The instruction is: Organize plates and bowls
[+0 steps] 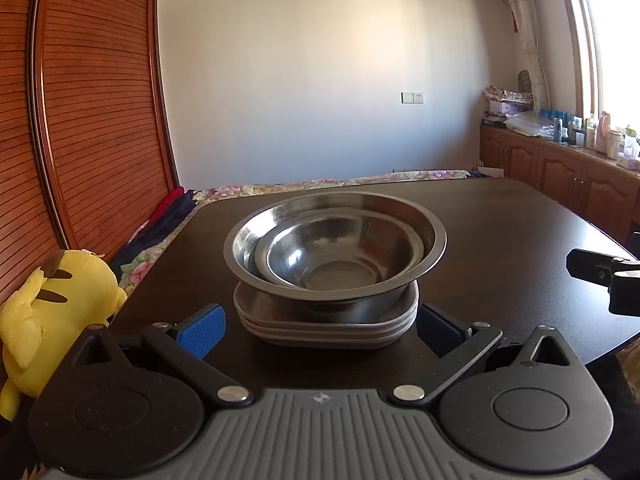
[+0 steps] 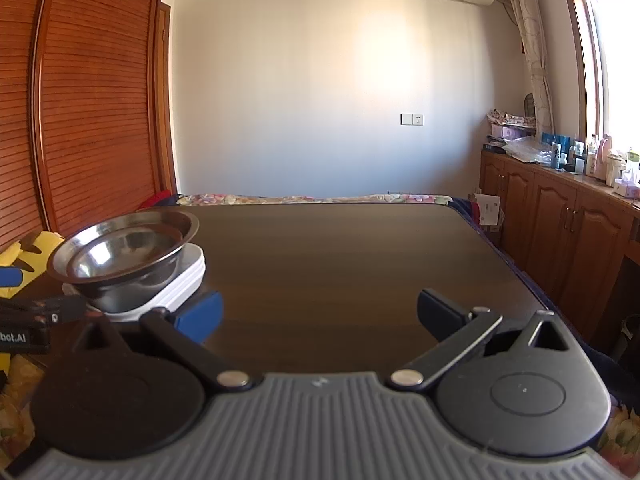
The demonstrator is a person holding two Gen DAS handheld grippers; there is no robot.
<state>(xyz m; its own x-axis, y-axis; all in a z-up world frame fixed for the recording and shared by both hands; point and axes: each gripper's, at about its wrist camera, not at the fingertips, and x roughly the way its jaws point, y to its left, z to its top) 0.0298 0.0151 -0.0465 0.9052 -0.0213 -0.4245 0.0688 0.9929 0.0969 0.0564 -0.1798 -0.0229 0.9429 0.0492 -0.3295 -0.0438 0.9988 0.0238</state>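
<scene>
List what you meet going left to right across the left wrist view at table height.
Yellow plush toy → stack of square plates carrying the nested steel bowls → right gripper at the frame edge.

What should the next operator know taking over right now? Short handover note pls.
Left gripper: open, empty, lined up just short of the stack.
Right gripper: open, empty, over bare table, stack off to its left.
Things: small steel bowl nested in large steel bowl, both on the stacked square plates, near the table's left side.
Done: everything visible is in one stack.
Left: nothing loose in view; possibly just moving the stack, if needed.
</scene>
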